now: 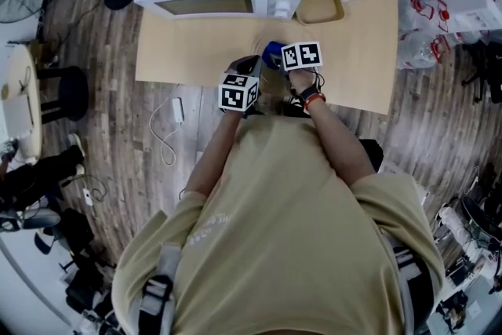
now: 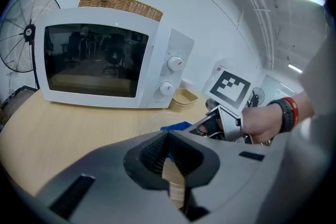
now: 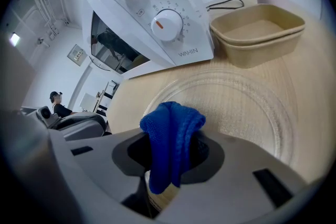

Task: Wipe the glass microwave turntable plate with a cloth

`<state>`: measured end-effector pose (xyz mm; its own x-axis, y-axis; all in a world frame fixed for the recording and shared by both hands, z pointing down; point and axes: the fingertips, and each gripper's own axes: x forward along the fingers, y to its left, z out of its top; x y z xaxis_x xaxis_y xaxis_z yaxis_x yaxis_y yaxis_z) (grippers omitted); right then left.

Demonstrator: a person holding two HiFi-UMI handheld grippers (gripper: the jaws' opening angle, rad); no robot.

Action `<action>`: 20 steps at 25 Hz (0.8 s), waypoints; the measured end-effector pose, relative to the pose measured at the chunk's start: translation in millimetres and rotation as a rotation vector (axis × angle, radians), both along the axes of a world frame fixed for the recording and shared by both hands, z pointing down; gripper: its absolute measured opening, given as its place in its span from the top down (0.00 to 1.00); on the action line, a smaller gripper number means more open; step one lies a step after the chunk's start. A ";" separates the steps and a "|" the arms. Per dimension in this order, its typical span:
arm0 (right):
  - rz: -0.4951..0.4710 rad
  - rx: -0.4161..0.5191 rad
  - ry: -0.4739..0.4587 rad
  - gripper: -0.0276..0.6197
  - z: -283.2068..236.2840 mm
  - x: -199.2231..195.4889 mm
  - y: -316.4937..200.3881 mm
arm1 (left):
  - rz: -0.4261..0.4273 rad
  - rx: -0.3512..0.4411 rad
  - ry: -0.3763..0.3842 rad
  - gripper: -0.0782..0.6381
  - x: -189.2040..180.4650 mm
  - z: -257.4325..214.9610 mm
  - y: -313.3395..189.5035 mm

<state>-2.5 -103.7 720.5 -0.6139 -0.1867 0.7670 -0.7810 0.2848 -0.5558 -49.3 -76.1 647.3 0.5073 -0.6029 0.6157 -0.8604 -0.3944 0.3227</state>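
Right gripper view: right hand-held gripper [image 3: 171, 157] clenched on cloth [image 3: 169, 126] at plate's [image 3: 252, 107] near edge.

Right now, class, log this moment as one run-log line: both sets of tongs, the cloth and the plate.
right tongs: shut on blue cloth | left tongs: shut | glass plate: flat on table, before microwave

**Head view:** from above the person's shoulders, steeply down onto the whole light wooden table [image 1: 196, 51], from well off.

**Left gripper view:** low over the tabletop, facing the door of the white microwave oven [image 2: 100, 60].

**Right gripper view:** close above the clear glass turntable plate [image 3: 252, 107], facing the oven's dial panel.

All three views share the oven, the stacked beige trays [image 3: 257, 34] and the blue knitted cloth [image 3: 170, 134].
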 end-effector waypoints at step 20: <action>0.080 0.002 0.003 0.77 -0.3 37.2 -0.7 | 0.076 -0.009 0.011 0.87 31.8 4.0 -8.6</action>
